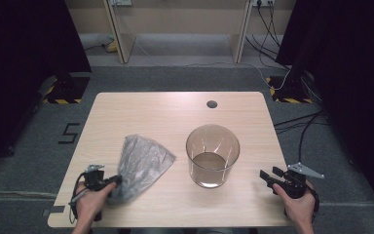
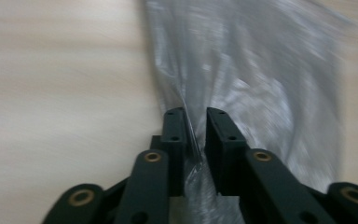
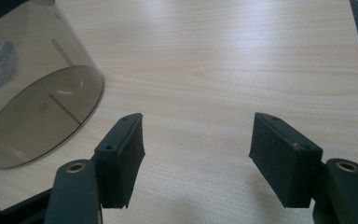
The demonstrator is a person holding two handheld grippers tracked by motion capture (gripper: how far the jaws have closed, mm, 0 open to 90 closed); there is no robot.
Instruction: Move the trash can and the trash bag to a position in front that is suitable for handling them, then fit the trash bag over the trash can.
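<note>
Black jaws of the left gripper (image 2: 196,135) stand nearly closed in the left gripper view, pinching a thin fold of the grey plastic bag (image 2: 247,84) at its bunched, narrow end. Seen from the high view, that bag (image 1: 141,165) lies flat on the table (image 1: 141,109), left of centre, its long axis running from the left gripper (image 1: 112,181) at the near left edge up and away, fanning wider toward the far end. Just to the bag's right, apart from it, stands the translucent brown bin (image 1: 212,155), upright and open-mouthed. So the bin lies to the right of and slightly beyond the held end, and the left hand is plainly the nearer one to the bag. Farther right, the right gripper (image 1: 269,176) hovers near the table's near right corner, pointing left toward the bin; in its own view the right gripper (image 3: 196,149) is spread wide with nothing between the pads, the bin (image 3: 42,107) ahead and to its left.
</note>
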